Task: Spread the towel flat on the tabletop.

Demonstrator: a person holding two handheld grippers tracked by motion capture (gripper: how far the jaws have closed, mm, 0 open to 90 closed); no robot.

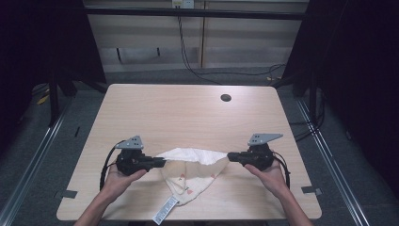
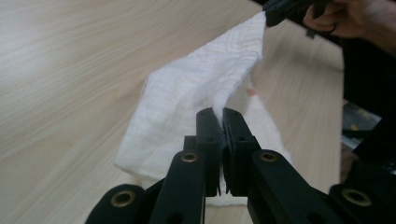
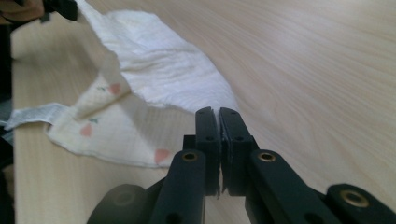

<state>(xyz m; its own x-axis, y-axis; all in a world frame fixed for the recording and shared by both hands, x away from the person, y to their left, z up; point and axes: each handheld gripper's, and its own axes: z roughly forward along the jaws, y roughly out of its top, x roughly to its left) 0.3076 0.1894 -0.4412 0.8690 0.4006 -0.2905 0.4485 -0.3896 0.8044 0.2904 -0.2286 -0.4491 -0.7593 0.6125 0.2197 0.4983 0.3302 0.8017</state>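
A white cloth (image 1: 190, 167) with small pink marks lies near the table's front edge, its back edge pulled up between both grippers. My left gripper (image 1: 163, 162) is shut on the cloth's left corner; in the left gripper view the fabric (image 2: 196, 88) runs out of the closed jaws (image 2: 220, 112) toward the other gripper (image 2: 280, 11). My right gripper (image 1: 229, 156) is shut on the right corner, with the cloth (image 3: 159, 70) meeting its closed tips (image 3: 218, 112). The lower half of the cloth rests on the table, and a printed label (image 1: 165, 210) hangs over the front edge.
The light wooden table (image 1: 188, 113) has a round cable hole (image 1: 226, 98) at the back right. Dark floor, metal rails and cables surround it. The person's hands hold both grippers near the front edge.
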